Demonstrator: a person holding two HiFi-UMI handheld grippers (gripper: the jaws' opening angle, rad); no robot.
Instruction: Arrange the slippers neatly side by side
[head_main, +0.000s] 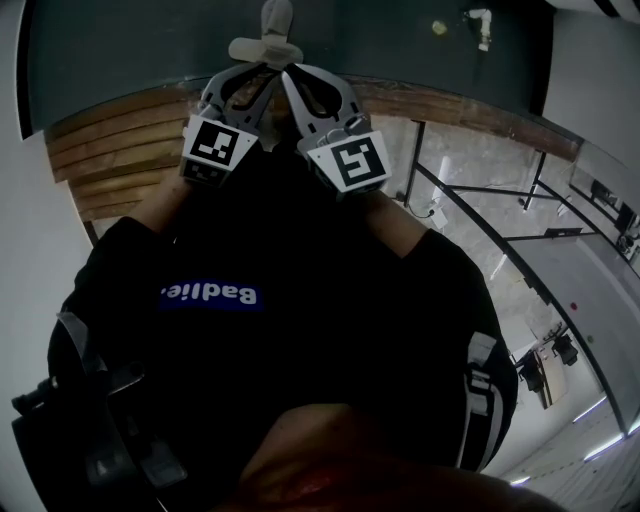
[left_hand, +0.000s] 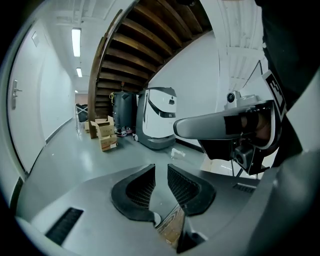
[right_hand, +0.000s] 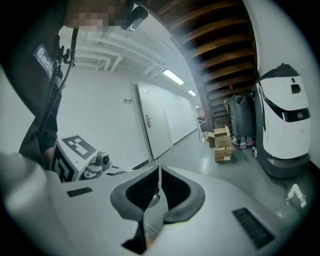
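No slipper shows clearly in any view. Both grippers are held up close together in front of the person's dark shirt. In the head view the left gripper (head_main: 245, 82) and the right gripper (head_main: 312, 88) point away from the body, their tips nearly meeting. A small pale object (head_main: 265, 45) lies on the dark floor beyond them; I cannot tell what it is. In its own view, the left gripper (left_hand: 161, 187) has its jaws slightly apart with nothing between. The right gripper (right_hand: 158, 175) has its jaws together and empty. Each gripper view catches the other gripper (left_hand: 235, 127) (right_hand: 75, 155) at its side.
A white machine (left_hand: 157, 117) (right_hand: 285, 125) stands under a wooden staircase (left_hand: 150, 45). Cardboard boxes (left_hand: 102, 132) (right_hand: 220, 142) sit on the grey floor by it. A white door (right_hand: 155, 125) is in the left wall. A black-framed glass railing (head_main: 500, 200) runs at the person's right.
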